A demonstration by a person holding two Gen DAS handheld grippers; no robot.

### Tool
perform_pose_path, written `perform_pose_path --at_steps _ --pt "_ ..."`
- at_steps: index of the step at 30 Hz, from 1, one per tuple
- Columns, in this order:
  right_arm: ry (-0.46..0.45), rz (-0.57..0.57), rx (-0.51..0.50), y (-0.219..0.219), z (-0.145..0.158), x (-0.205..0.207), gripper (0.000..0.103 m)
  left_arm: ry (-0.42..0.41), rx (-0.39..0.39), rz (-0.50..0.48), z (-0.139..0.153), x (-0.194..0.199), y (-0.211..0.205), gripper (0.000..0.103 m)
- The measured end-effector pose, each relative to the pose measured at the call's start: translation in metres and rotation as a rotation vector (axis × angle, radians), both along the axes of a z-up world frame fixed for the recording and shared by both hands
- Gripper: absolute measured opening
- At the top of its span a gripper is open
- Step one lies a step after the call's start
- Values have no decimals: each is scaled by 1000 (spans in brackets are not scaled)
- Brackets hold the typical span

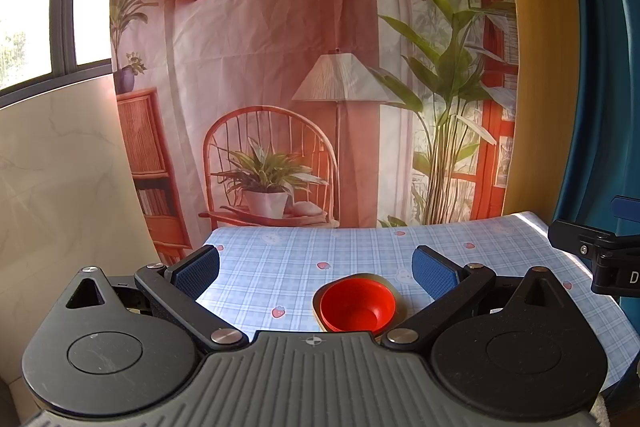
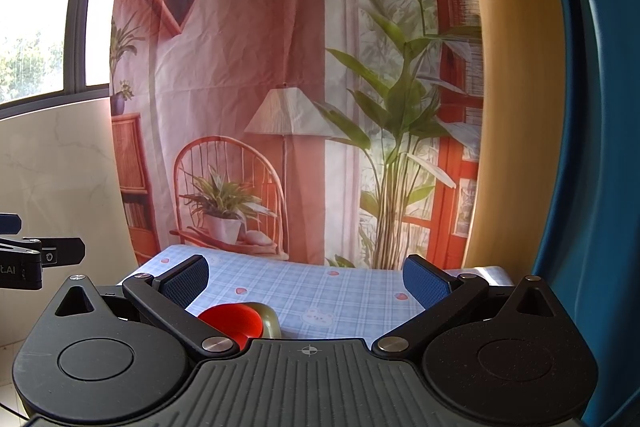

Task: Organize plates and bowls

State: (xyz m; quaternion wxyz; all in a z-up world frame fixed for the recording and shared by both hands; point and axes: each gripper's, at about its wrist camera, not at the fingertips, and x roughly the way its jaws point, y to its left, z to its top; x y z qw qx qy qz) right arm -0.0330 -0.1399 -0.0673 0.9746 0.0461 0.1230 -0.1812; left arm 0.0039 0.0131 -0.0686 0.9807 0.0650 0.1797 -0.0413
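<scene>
A red bowl [image 1: 357, 305] sits inside an olive-tan plate [image 1: 390, 283] on the blue checked tablecloth [image 1: 280, 259]. In the left wrist view it lies low and right of centre, below and between my open left gripper [image 1: 316, 267] fingers, nothing held. In the right wrist view the red bowl [image 2: 234, 321] and the plate's rim [image 2: 270, 319] show at lower left, partly hidden by the left finger. My right gripper [image 2: 306, 281] is open and empty, held above the table. The right gripper's side [image 1: 600, 255] shows at the left view's right edge.
A printed backdrop [image 1: 280, 67] of a room hangs right behind the table's far edge. A blue curtain [image 1: 600, 67] hangs at the right, a pale wall [image 1: 60, 167] and a window at the left. The left gripper's side [image 2: 24, 259] shows at the right view's left edge.
</scene>
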Motion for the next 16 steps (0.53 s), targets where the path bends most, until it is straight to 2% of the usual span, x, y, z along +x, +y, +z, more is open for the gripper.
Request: perform_pose_path --at_steps 16 --pt "3 0 4 -2 0 2 103 0 -15 -8 -2 0 2 103"
